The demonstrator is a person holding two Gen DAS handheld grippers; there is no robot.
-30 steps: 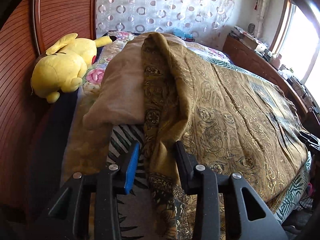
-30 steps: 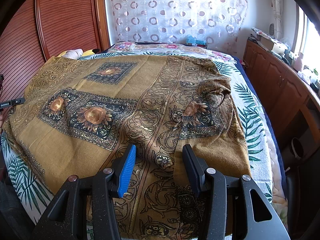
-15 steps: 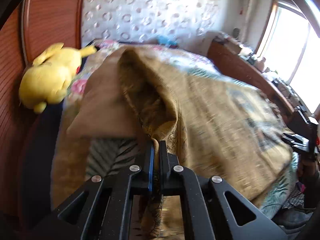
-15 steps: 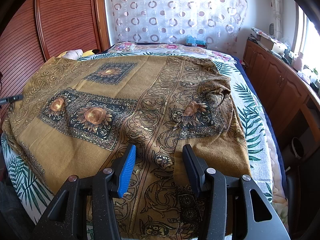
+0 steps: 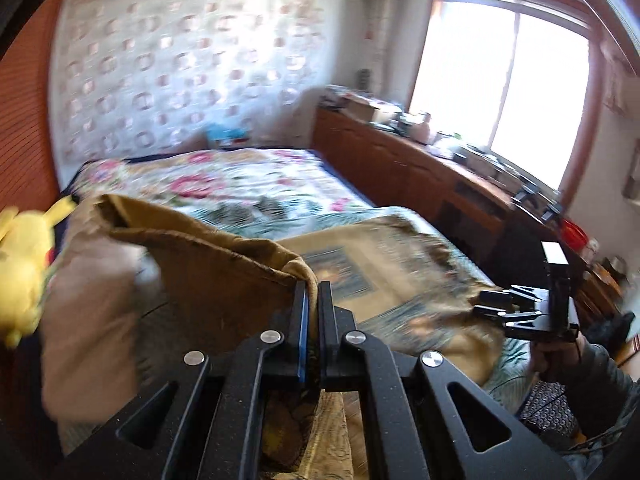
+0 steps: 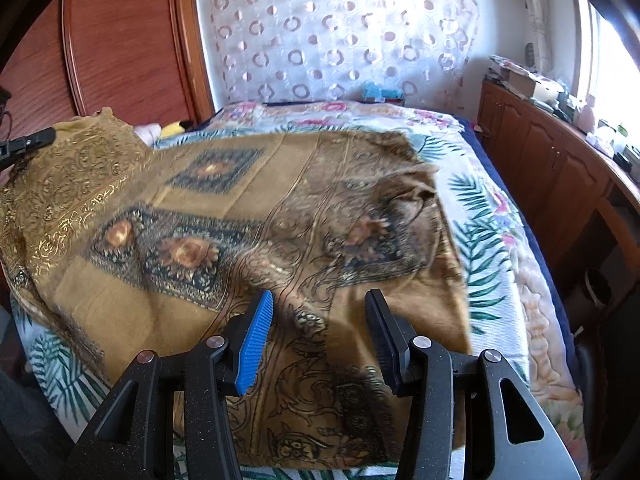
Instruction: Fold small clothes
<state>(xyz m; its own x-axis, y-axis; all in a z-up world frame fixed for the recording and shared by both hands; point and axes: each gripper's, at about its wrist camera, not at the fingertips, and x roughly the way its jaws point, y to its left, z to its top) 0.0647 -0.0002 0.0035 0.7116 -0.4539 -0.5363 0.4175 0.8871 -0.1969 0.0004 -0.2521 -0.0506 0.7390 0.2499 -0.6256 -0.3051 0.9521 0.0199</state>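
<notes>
A mustard-gold patterned cloth (image 6: 248,216) with dark floral panels lies spread over the bed. My left gripper (image 5: 313,292) is shut on one edge of the cloth (image 5: 224,268) and holds that edge lifted above the bed; it shows at the far left of the right wrist view (image 6: 28,142). My right gripper (image 6: 320,316) is open, its fingers low over the cloth's near edge with cloth between them. It also shows in the left wrist view (image 5: 492,306) at the right.
A floral and leaf-print bedspread (image 6: 492,240) covers the bed. A yellow plush toy (image 5: 24,264) lies at the bed's left by a beige pillow (image 5: 88,320). A wooden cabinet (image 6: 560,184) with clutter runs along the right under the window. A wooden panel (image 6: 120,48) stands at left.
My left gripper closed on the cloth's bunched edge and lifted it up and toward the right. The cloth has shifted and rippled. My right gripper stayed open in place.
</notes>
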